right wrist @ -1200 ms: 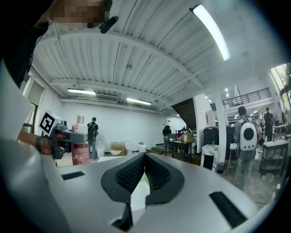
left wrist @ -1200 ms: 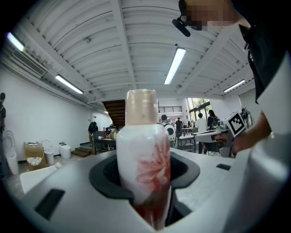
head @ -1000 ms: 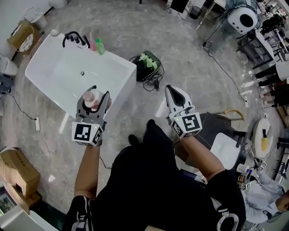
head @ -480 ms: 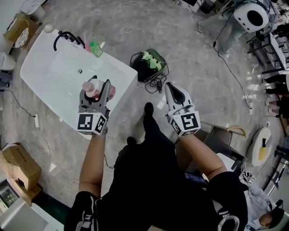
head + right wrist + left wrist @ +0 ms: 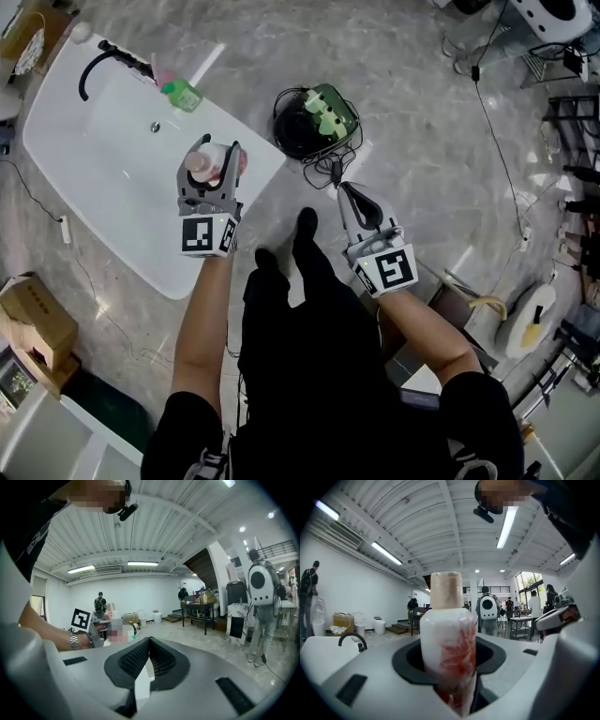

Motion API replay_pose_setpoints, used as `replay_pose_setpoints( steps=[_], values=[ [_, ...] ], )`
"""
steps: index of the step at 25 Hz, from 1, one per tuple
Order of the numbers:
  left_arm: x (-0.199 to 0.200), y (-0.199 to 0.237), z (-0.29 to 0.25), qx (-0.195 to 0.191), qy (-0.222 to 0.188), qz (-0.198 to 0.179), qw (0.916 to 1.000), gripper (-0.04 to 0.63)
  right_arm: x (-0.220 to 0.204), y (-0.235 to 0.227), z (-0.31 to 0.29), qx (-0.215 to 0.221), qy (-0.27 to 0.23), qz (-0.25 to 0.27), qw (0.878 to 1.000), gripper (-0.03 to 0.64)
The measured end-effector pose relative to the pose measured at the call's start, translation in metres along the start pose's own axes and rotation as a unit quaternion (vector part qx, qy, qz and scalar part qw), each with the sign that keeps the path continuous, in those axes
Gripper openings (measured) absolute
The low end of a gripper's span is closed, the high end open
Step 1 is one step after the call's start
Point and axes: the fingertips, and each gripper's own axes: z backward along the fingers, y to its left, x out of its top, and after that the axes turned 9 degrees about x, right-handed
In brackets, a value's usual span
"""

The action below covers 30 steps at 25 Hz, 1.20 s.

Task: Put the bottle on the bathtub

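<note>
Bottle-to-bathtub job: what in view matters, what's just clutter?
Job: bottle, clamped in left gripper; bathtub.
Lying about: green bottle and black faucet at the tub's end; green device with cables on floor; cardboard box; right gripper, shut and empty.

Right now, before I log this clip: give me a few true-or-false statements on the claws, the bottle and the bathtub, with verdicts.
1. The left claw is shut on the bottle. True.
2. The right claw holds a green bottle. False: it is shut and empty; the green bottle stands on the bathtub rim.
3. The bottle already stands on the bathtub. False: it is gripped upright in the left claw, over the tub's near side.
4. A black faucet sits at the bathtub's far end. True.
</note>
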Motion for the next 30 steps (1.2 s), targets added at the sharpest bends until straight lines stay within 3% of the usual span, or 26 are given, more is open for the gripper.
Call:
replay_pose_setpoints(
  steps=[6, 11, 15, 19, 30],
  values=[
    [-0.097, 0.026, -0.057, 0.015, 0.011, 0.002, 0.9998, 0.206, -0.053, -0.014, -0.062, 0.028, -0.01, -0.007, 1.0, 0.008],
    [-0.18, 0.038, -0.089, 0.017, 0.017, 0.003, 0.9997, 0.206, -0.108, 0.005, -0.095, 0.078, -0.003, 0.029, 0.997, 0.008],
    [-0.232, 0.038, -0.101, 0.011, 0.025, -0.011, 0.9996, 0.206, -0.149, 0.018, -0.112, 0.101, -0.004, 0.021, 0.995, 0.008],
    [-0.262, 0.035, -0.105, 0.009, 0.025, -0.016, 0.9995, 0.207, -0.178, 0.025, -0.127, 0.115, -0.006, 0.013, 0.993, 0.008],
    [-0.302, 0.021, -0.105, -0.006, 0.042, -0.033, 0.9986, 0.207, -0.208, 0.018, -0.161, 0.127, -0.004, 0.015, 0.992, 0.008]
  ],
)
